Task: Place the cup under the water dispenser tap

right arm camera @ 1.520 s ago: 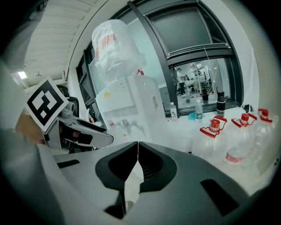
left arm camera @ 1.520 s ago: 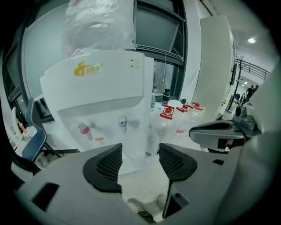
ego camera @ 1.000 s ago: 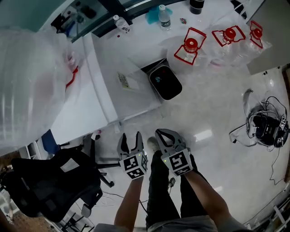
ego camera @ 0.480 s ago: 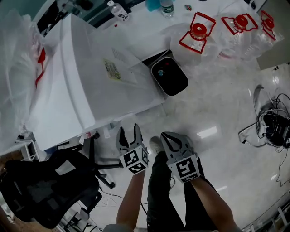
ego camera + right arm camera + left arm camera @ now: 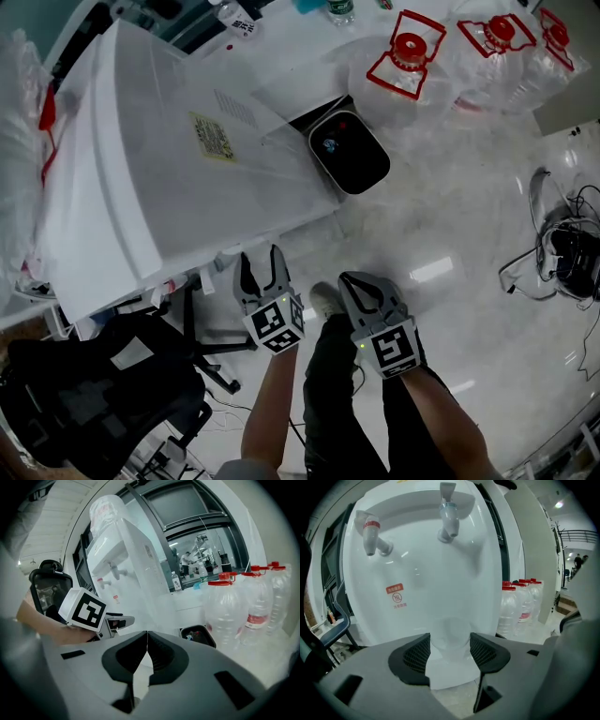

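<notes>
My left gripper (image 5: 449, 652) is shut on a clear plastic cup (image 5: 450, 641), which stands upright between the pads. It faces the front of the white water dispenser (image 5: 422, 573). High above the cup are a red-capped tap (image 5: 370, 530) on the left and a blue-capped tap (image 5: 449, 520) on the right. In the head view the left gripper (image 5: 262, 278) sits just off the dispenser's (image 5: 141, 178) lower front. To its right, my right gripper (image 5: 364, 291) is shut with nothing in it. The right gripper view shows its closed pads (image 5: 147, 660) and the left gripper's marker cube (image 5: 84, 609).
A black waste bin (image 5: 349, 153) stands right of the dispenser. Several large water bottles (image 5: 412, 58) with red caps stand behind it. A black office chair (image 5: 94, 394) is at the lower left. A headset with cables (image 5: 562, 253) lies on the floor at the right.
Both grippers have sunk, and the left one has edged toward the dispenser front with the cup still held. The dispenser fills more of the head view.
</notes>
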Motion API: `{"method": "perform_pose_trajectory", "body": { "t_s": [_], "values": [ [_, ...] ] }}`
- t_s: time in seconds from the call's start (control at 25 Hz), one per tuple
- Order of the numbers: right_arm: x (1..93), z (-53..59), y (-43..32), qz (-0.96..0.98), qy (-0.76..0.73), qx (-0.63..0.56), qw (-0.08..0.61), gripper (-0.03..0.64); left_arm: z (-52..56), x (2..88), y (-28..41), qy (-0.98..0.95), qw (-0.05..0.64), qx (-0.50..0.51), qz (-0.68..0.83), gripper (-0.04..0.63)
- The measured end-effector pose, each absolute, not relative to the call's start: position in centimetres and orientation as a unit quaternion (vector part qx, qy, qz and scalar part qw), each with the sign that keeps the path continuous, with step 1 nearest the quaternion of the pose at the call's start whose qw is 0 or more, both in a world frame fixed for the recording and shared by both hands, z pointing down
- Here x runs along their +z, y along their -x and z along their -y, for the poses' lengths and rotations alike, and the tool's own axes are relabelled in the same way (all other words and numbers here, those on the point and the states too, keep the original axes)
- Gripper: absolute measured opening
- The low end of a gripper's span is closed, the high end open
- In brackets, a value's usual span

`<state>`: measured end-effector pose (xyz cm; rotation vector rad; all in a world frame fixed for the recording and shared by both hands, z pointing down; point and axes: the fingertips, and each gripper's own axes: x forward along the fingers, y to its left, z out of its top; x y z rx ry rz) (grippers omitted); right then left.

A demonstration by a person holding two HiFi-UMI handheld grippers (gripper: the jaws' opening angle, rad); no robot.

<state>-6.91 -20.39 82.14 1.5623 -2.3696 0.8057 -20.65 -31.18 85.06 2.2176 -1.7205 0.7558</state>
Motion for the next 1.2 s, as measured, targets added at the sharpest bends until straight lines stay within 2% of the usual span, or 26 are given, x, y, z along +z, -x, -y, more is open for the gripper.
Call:
{"method": "perform_pose_trajectory", "body": {
  "t_s": [0.44,0.88,1.2],
  "values": [
    [83.5,19.8,6.5,0.792,-0.53,0.286,0.098,0.011,31.5,85.3,20.0,-0.766,0.093,0.255,0.582,0.27],
    [83.6,19.9,6.5,0.795,-0.526,0.286,0.1,0.011,31.5,85.8,20.2,-0.77,0.114,0.25,0.576,0.324],
    [81.4,20.2,6.7,0.794,-0.525,0.292,0.094,0.011,30.1,83.2,20.3,-0.774,0.131,0.257,0.564,0.325]
  ]
}}
